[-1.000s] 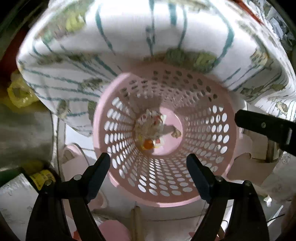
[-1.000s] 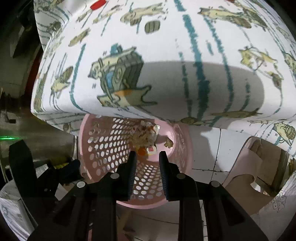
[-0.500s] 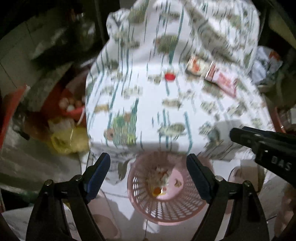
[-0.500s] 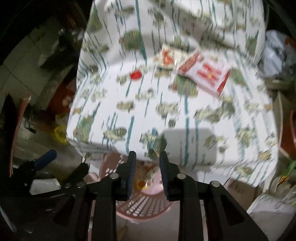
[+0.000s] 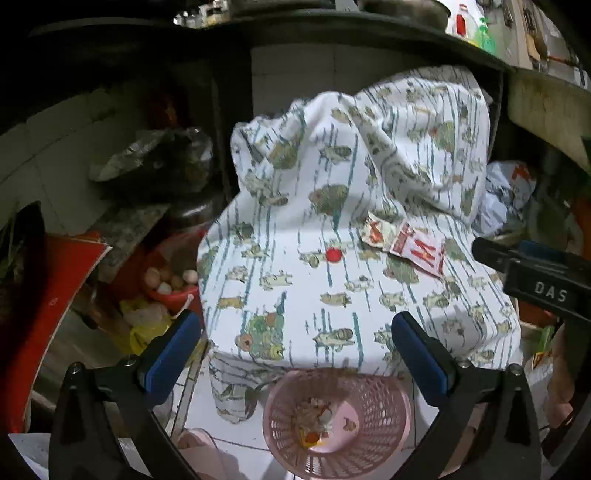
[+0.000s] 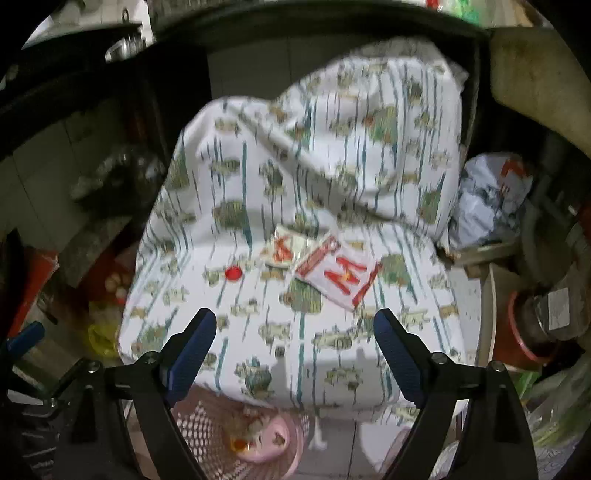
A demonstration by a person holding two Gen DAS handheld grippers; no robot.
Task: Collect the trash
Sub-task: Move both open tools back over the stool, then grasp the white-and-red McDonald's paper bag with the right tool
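Note:
A white patterned cloth (image 5: 332, 288) covers a raised surface. On it lie a red bottle cap (image 5: 333, 254), a small torn wrapper (image 5: 376, 230) and a white-and-red sachet (image 5: 419, 252); all three also show in the right wrist view: cap (image 6: 233, 273), wrapper (image 6: 285, 251), sachet (image 6: 338, 276). A pink perforated basket (image 5: 384, 443) stands on the floor below the cloth's front edge and holds crumpled scraps (image 5: 314, 421). My left gripper (image 5: 295, 354) is open and empty above the basket. My right gripper (image 6: 295, 347) is open and empty above the cloth's front.
Left of the cloth are a red bowl of eggs (image 5: 168, 282), a yellow bag (image 5: 142, 332) and a red board (image 5: 48, 295). A crumpled white bag (image 5: 506, 195) lies at the right. A dark shelf (image 5: 332, 33) runs overhead. The floor (image 5: 229, 417) is white tile.
Both grippers rose from inside the basket mouth to above the cloth's edge, bringing the cloth top and its litter into view. The right gripper's jaws went from shut to open.

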